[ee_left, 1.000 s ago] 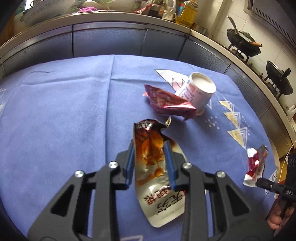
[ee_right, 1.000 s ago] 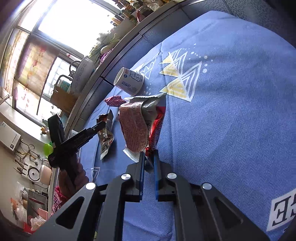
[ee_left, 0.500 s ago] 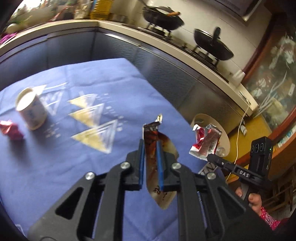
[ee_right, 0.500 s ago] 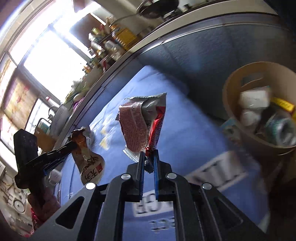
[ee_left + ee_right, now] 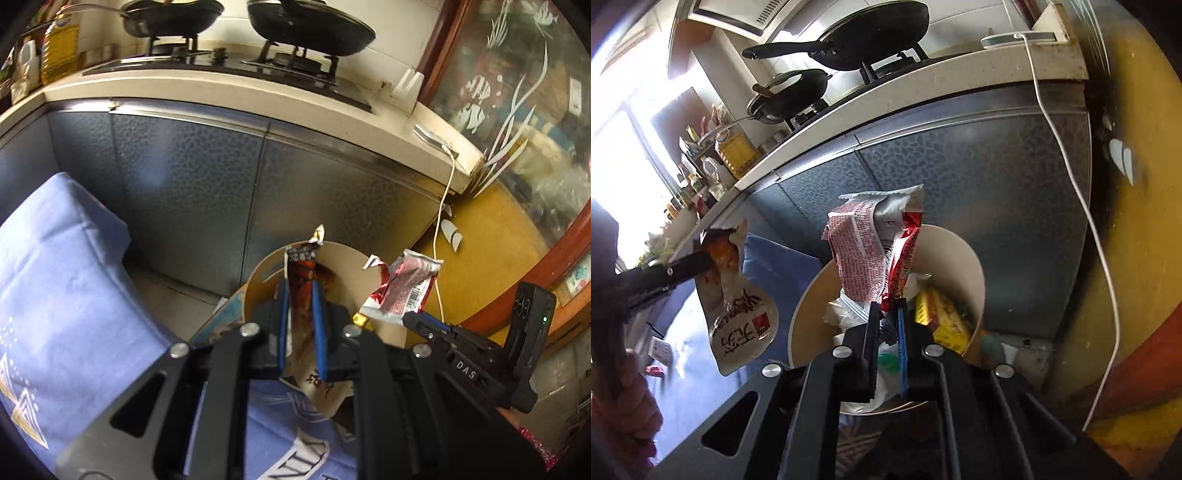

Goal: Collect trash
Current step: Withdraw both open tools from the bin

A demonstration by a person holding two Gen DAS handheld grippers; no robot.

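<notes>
Snack pouch (image 5: 301, 273) and red wrapper (image 5: 875, 251), pinched by left gripper (image 5: 300, 325) and right gripper (image 5: 886, 343), now moved off the blue tablecloth (image 5: 55, 295) to above the bin (image 5: 960, 258); release next.

A pale stone counter (image 5: 236, 92) carries a gas hob (image 5: 229, 61) with two black pans; grey speckled cupboard fronts (image 5: 184, 177) below, yellow floor (image 5: 491, 236), bright window (image 5: 624, 162) at the far end
</notes>
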